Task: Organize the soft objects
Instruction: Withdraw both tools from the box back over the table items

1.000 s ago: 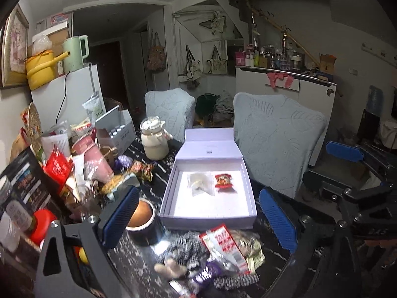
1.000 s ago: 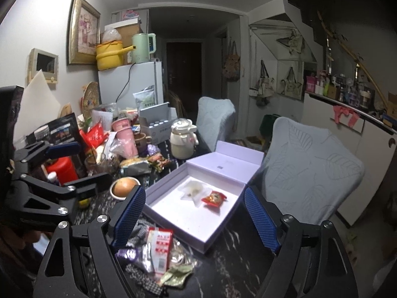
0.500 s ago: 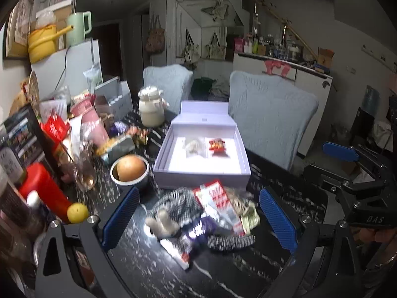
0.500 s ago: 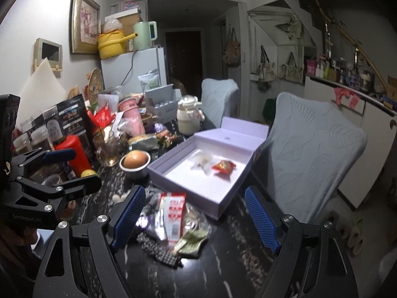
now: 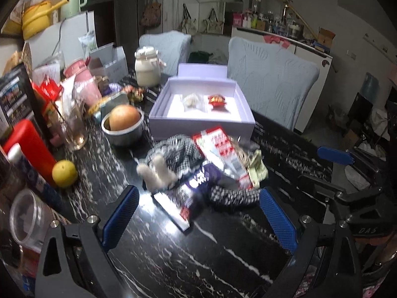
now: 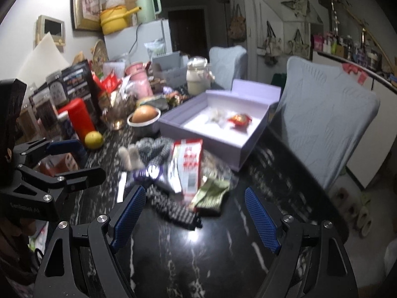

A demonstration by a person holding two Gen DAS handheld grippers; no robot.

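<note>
A pile of soft things lies on the black marble table: a checkered cloth toy with pale legs (image 5: 171,159) (image 6: 151,149), a red-and-white packet (image 5: 220,149) (image 6: 188,164), a green packet (image 5: 256,168) (image 6: 211,196) and a purple wrapper (image 5: 198,181). Behind it stands an open lilac box (image 5: 198,126) (image 6: 203,136) holding a red snack packet (image 5: 217,100) (image 6: 239,119) and a clear bag (image 5: 192,100). My left gripper (image 5: 198,213) is open and empty, just in front of the pile. My right gripper (image 6: 196,213) is open and empty, over the pile's near edge.
A metal bowl with an orange fruit (image 5: 124,121) stands left of the box. A red bottle (image 5: 29,146), a lemon (image 5: 64,173), a glass, jars and packets crowd the table's left side. Two covered chairs (image 5: 270,87) stand behind the table.
Both grippers have pulled back and lowered toward the table; the pile and box now sit farther ahead. Both stay open and empty.
</note>
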